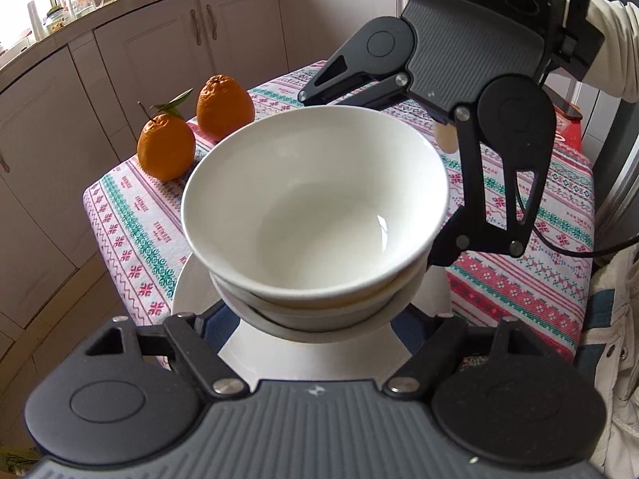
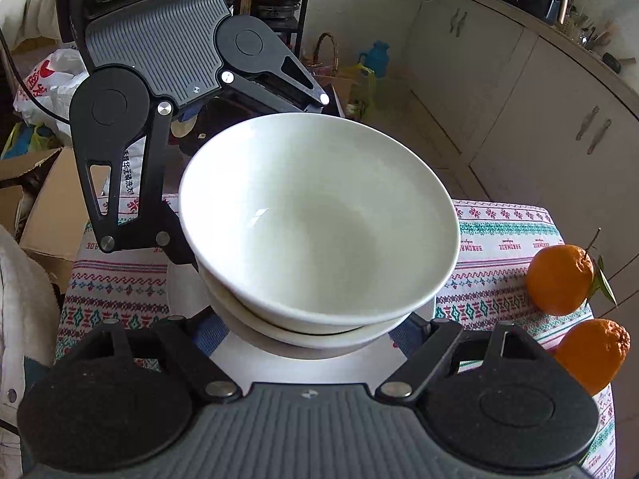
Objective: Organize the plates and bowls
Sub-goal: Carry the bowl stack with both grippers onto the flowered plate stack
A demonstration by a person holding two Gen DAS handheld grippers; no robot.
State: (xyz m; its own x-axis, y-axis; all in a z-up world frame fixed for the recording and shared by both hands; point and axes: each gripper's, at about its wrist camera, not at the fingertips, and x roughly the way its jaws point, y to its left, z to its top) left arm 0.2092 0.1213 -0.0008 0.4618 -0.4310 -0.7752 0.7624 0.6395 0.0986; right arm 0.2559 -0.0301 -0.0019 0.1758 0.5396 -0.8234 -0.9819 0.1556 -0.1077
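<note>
We hold the stacked bowls (image 1: pixel 315 207) between left gripper (image 1: pixel 319 331) and right gripper (image 2: pixel 319 335), both clamped, and the stack could tilt and slip onto the bench (image 1: pixel 519 279).

White on white at the centre: the top bowl (image 1: pixel 315 203) is a glossy plain white, the bowl under it (image 1: pixel 319 311) the same, and the plate (image 1: pixel 199 291) beneath is plain white too. The cloth (image 1: pixel 131 215) over the counter is white, banded with teal diamond borders, pink snowflake motifs, zigzags and a solid red stripe with small white flowers. Two oranges (image 1: pixel 195 119), deep orange with wrinkled skin, one carrying green leaves. The left tool (image 1: pixel 315 339) shows matte black arms on a ribbed grey body with silver rivets; the right tool (image 2: pixel 319 339) wears the same black, grey and silver. Pale beige cabinets (image 1: pixel 159 48) behind.
</note>
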